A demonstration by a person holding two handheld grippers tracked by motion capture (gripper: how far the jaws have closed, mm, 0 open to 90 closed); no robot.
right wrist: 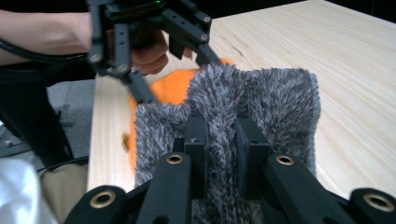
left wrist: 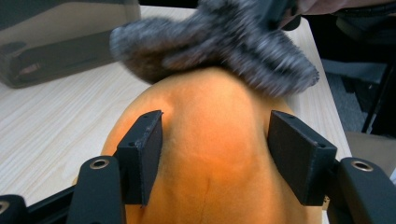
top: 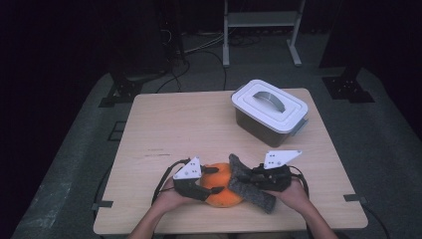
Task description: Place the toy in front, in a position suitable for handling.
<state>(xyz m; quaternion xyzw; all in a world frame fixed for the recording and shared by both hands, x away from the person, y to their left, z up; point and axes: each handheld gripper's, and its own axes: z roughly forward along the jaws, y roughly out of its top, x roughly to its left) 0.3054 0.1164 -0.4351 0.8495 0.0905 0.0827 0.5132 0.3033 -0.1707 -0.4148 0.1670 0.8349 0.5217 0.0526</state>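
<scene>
A round orange fruit-like ball (top: 218, 195) rests on the wooden table (top: 174, 124) near its front edge. My left gripper (top: 218, 179) comes in from the left with a jaw on each side of it. In the left gripper view both pads (left wrist: 144, 149) press against the ball's (left wrist: 215, 140) skin. A grey fuzzy cloth (top: 251, 189) lies against the ball's right side and over its top. My right gripper (right wrist: 222, 140) is shut on a fold of that cloth (right wrist: 266, 98). Beyond the cloth, the right gripper view shows the ball (right wrist: 170, 88) with the other gripper around it.
A white-lidded storage box (top: 269, 110) with a grey handle stands at the back right of the table. Dark floor, cables and a metal stand's legs (top: 261, 30) lie beyond the far edge. Both hands sit at the front edge.
</scene>
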